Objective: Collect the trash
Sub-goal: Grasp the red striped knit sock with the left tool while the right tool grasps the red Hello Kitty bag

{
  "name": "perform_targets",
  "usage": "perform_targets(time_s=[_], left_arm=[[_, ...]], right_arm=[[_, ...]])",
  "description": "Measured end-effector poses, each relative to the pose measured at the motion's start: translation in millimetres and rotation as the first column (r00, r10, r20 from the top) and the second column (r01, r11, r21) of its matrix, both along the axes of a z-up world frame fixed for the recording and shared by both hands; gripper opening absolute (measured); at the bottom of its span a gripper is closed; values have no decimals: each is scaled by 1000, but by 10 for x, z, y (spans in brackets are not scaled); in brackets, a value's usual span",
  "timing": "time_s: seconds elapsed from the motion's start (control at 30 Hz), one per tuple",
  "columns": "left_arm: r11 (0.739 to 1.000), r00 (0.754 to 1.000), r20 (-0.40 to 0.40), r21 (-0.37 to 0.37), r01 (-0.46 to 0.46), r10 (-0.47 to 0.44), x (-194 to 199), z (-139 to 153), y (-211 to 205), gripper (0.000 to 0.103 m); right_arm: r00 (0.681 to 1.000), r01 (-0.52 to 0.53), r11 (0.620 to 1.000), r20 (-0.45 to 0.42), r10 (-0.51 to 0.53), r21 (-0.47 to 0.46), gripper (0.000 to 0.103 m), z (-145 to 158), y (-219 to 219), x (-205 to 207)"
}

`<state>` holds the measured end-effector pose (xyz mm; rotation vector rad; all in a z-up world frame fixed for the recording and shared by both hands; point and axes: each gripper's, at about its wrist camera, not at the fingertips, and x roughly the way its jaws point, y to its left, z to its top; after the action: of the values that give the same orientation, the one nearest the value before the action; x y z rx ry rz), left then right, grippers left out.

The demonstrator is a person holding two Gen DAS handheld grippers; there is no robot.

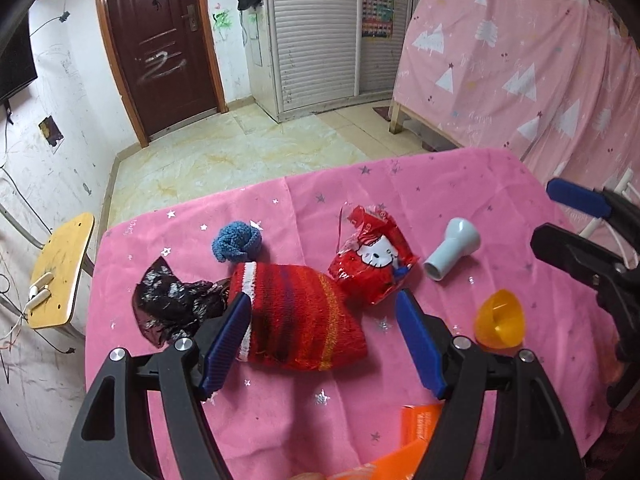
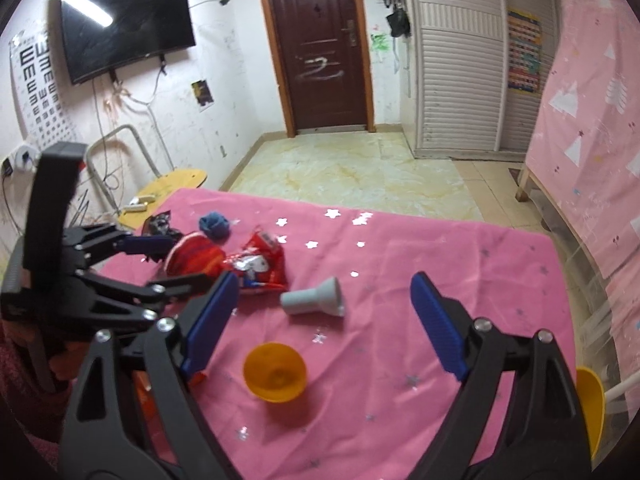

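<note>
The left gripper point(image 1: 324, 344) stood with its blue-padded jaws spread apart above a red striped knitted sock point(image 1: 296, 316). The pads flanked the sock; whether they touched it could not be told, and nothing was clamped. The right gripper point(image 2: 324, 322) was likewise released, jaws wide, with nothing gripped; a pale blue plastic funnel-shaped nozzle point(image 2: 316, 300) and an orange plastic half-shell cup point(image 2: 276, 372) lay on the cloth between its fingers in view.

All items rested on a pink star-printed tablecloth point(image 1: 460, 184). The crumpled red foil snack wrapper point(image 1: 374, 260) lay just beside the sock, toward the nozzle. A crumpled black plastic bag scrap point(image 1: 172, 304) touched the sock's opposite side. A blue knitted ball point(image 1: 238, 242) sat just behind the sock. An orange cardboard box point(image 1: 416, 428) lay at the near table edge.
</note>
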<state>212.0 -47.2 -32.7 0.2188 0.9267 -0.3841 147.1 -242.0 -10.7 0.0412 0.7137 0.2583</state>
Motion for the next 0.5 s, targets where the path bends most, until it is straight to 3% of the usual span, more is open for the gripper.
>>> perform_targets(time_s=[0.37,0.5], left_arm=[[999,999,-28,24,26,-25,152,-248,-20,65],[1000,999,-44,-10,-10,10,200,-269,95,40]], right_arm=[[998,-63,998,-27,62,-26,85,-29,320,250],[995,-91,995,-40,90,-37,85,-75,437,324]])
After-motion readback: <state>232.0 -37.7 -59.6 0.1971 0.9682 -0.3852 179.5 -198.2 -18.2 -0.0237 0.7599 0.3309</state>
